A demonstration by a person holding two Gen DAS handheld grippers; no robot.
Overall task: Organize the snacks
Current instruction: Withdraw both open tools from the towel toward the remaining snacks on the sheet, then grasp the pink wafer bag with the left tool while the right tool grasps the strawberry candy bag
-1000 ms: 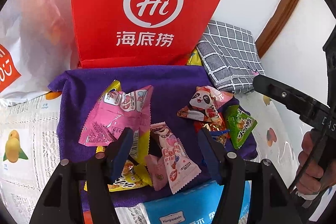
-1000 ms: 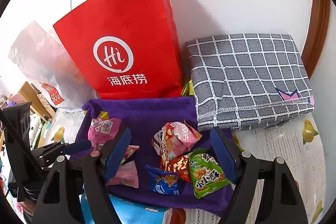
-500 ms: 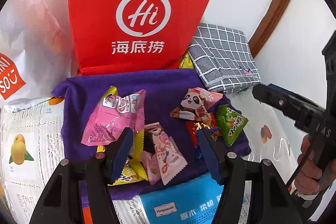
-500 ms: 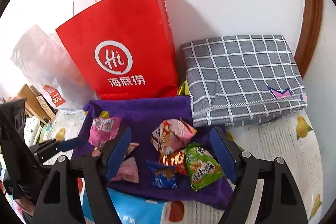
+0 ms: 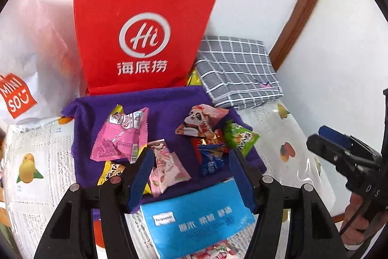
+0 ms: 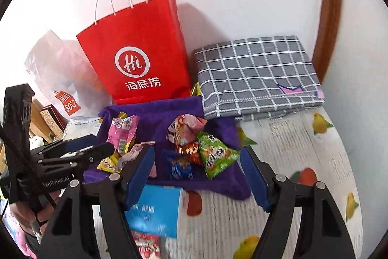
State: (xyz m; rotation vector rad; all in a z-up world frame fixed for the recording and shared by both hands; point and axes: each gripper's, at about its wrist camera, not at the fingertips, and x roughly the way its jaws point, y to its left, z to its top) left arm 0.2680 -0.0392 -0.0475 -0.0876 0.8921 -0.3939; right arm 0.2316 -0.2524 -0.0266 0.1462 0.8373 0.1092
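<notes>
Several snack packets lie flat, long axes pointing differently

Black hand-held gripper, blue pads

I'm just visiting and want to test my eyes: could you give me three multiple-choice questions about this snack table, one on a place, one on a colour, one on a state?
1. Where is the red paper bag?
A. behind the purple cloth
B. on the grey checked cloth
C. under the blue box

2. What colour is the wrapper furthest right in the pile?
A. pink
B. green
C. yellow

3. What is the left claw holding?
A. a snack
B. the bag
C. nothing

Key: 1 A, bag stands at the cloth's far edge. 2 B, the green packet is outermost. 3 C, nothing between its fingers.
</notes>
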